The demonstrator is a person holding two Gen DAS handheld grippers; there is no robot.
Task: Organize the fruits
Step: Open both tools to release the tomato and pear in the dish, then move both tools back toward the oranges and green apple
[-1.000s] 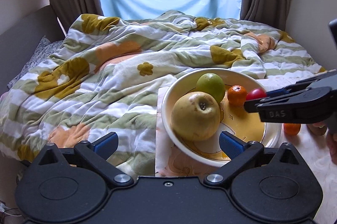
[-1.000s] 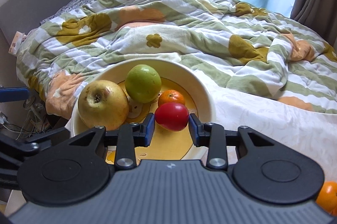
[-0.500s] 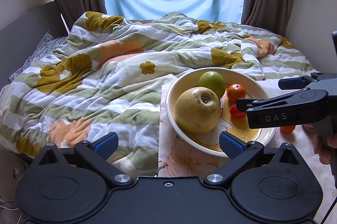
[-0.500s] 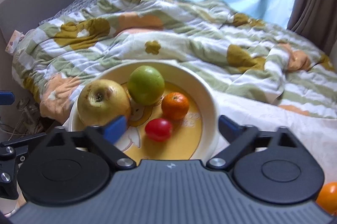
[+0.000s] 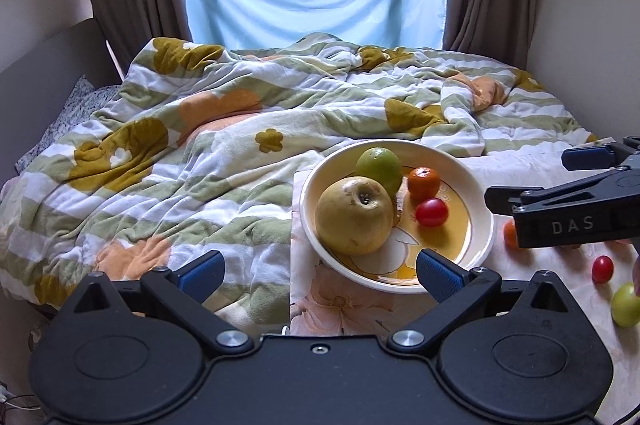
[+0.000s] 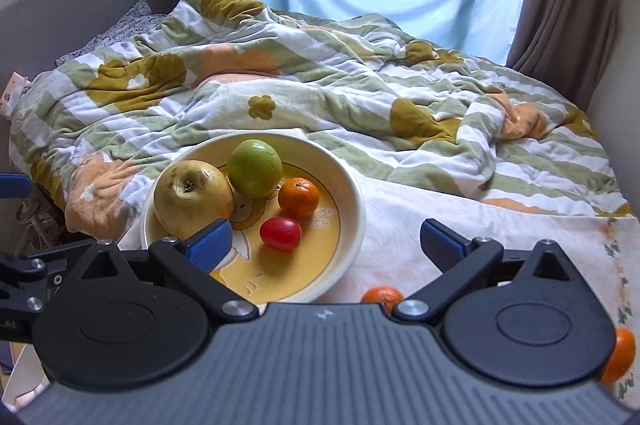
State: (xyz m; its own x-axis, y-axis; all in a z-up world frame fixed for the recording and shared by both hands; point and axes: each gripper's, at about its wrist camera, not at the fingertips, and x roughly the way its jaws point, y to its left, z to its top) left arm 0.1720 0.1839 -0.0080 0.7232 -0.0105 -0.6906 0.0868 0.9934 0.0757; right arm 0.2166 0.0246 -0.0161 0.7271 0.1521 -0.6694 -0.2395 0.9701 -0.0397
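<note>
A cream bowl [image 5: 482, 225] [image 6: 352, 209] with a yellow inside sits on a floral cloth on the bed. In it lie a big yellow apple [image 5: 354, 215] [image 6: 192, 199], a green fruit [image 5: 379, 165] [image 6: 255, 168], a small orange [image 5: 423, 182] [image 6: 299, 197] and a red tomato [image 5: 431, 212] [image 6: 280, 234]. My left gripper [image 5: 320, 271] is open and empty, near the bowl's front left. My right gripper [image 6: 326, 243] is open and empty, above the bowl's near right rim; it also shows at the right of the left wrist view [image 5: 532, 181].
Loose fruit lies on the cloth right of the bowl: an orange [image 5: 510, 234] [image 6: 382, 297], a red tomato [image 5: 602, 269], a green fruit [image 5: 625, 304] and another orange [image 6: 620, 355]. A rumpled striped blanket [image 5: 240, 161] covers the bed. Curtains and a window stand behind.
My right gripper opened and let the red tomato go into the bowl, then drew back and up. My left gripper also pulled back a little.
</note>
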